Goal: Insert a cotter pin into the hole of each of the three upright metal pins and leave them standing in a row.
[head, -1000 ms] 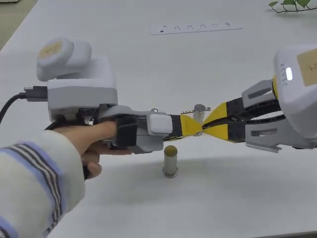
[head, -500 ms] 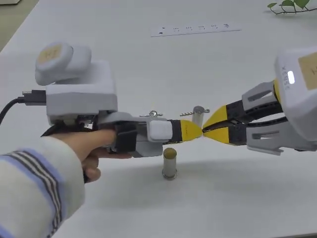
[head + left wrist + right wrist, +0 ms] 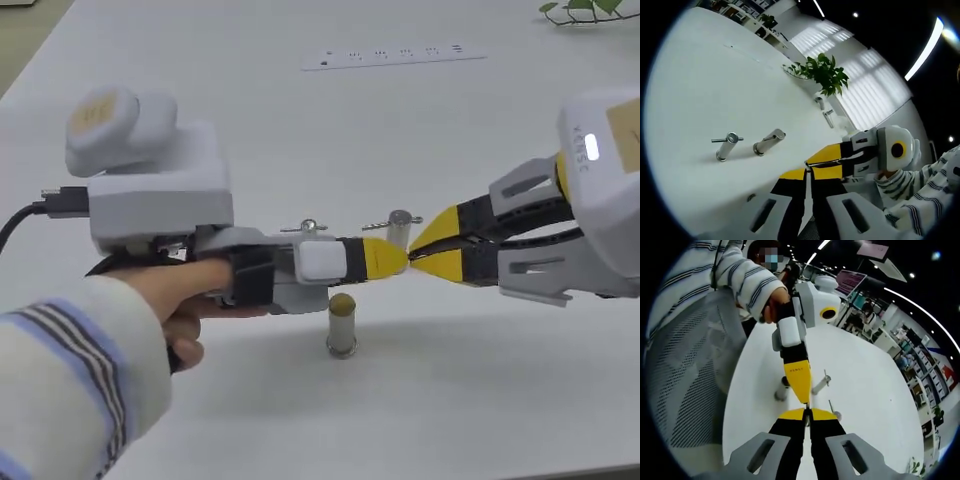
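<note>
Your left gripper (image 3: 395, 260) and right gripper (image 3: 425, 256) meet tip to tip above the white table (image 3: 250, 120); the yellow points touch or all but touch. Both pairs of jaws are pinched narrow, with only a hairline between them in each gripper view; whether a cotter pin is nipped there is too small to tell. The near metal pin (image 3: 341, 325) stands upright just on your side of the left gripper's jaws, apart from them. The second metal pin (image 3: 400, 232) stands upright just beyond the meeting tips, its lower part hidden by them; a cotter pin (image 3: 375, 227) sticks out of it sideways, on the far side of the left gripper's jaws. Third metal pin (image 3: 310, 229): its top peeks over the left gripper's body on the far side, with a thin crossbar at it; the rest is hidden. A power strip (image 3: 395, 55) lies well beyond both grippers.
</note>
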Motion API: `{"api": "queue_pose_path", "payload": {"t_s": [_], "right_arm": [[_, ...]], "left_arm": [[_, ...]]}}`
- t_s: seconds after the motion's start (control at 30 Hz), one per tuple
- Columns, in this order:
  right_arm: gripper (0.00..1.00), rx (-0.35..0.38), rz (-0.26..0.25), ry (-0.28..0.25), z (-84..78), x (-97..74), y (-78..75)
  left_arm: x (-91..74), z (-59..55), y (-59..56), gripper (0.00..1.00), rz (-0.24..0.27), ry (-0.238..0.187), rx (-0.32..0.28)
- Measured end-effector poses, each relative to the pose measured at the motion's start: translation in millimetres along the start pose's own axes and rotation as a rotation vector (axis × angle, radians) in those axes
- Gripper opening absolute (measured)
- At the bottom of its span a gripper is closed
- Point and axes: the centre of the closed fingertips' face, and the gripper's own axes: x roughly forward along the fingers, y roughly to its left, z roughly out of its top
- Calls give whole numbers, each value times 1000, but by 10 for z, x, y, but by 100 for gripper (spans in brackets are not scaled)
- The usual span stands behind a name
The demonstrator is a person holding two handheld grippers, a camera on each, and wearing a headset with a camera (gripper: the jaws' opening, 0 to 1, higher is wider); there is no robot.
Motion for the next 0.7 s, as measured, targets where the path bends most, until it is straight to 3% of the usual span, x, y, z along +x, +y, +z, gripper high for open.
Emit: {"api": "queue_pose_path", "payload": {"t_s": [0.13,0.33,0.7], "right_arm": [[3,0,9,2,-3,15,47],[3,-12,8,10,-3,26,68],[3,-18,8,7,-10,30,55]], "left_arm": [[9,1,35,8,11,-2,-3],[10,-22,40,2,8,11,-44],[4,-37,38,2,-4,20,-94]]}}
